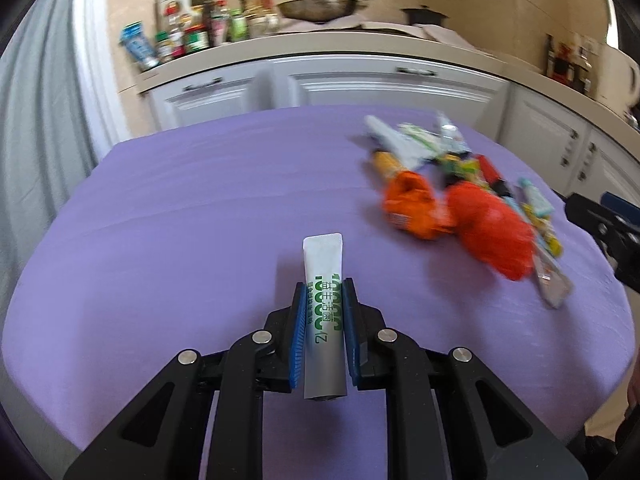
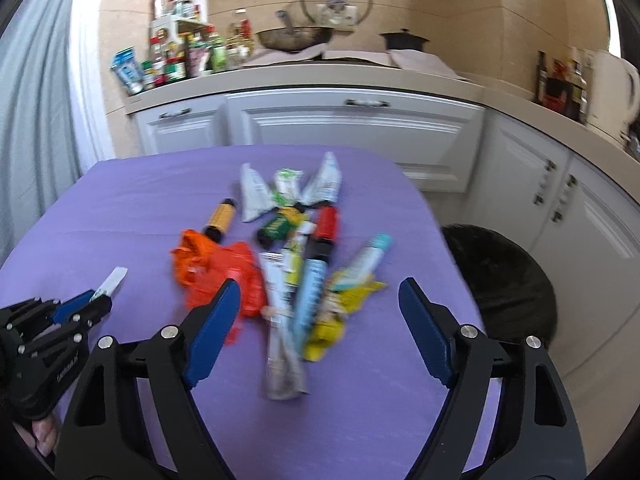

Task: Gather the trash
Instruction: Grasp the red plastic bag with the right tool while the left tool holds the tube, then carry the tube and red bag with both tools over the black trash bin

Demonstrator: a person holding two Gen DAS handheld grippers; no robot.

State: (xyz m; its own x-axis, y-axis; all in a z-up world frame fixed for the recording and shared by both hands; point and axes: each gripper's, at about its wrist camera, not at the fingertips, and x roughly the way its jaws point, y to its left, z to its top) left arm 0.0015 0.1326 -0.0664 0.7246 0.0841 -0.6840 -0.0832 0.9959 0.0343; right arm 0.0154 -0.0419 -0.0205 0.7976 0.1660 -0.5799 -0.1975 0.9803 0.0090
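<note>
The left wrist view shows what the other cannot make out clearly: the left gripper [image 1: 324, 304] has its blue pads clamped on a white sachet [image 1: 323, 276] with green print, which stands up between them with its flat sealed end pointing away over the purple tablecloth [image 1: 180, 208]. The right wrist view sees that same gripper [image 2: 98, 302] only from the side at the lower left, with the sachet's white tip [image 2: 114, 278] poking out, and part of a hand [image 2: 42, 438] beneath it. Only the right wrist view shows the black-lined trash bin [image 2: 508, 280], standing on the floor just past the table's right edge and in front of the white cabinets [image 2: 360, 136]. The right gripper [image 2: 320, 308] is spread wide with nothing between its pads, tilted downward above the near end of the trash pile [image 2: 296, 256]: tubes, wrappers and crumpled orange plastic [image 2: 208, 268] clustered toward the right half of the table. The left half of the cloth is bare, leaving open room around the left gripper, while the pile sits near the right edge. In the left wrist view the right gripper [image 1: 600, 220] appears only as a black shape at the far right.
</note>
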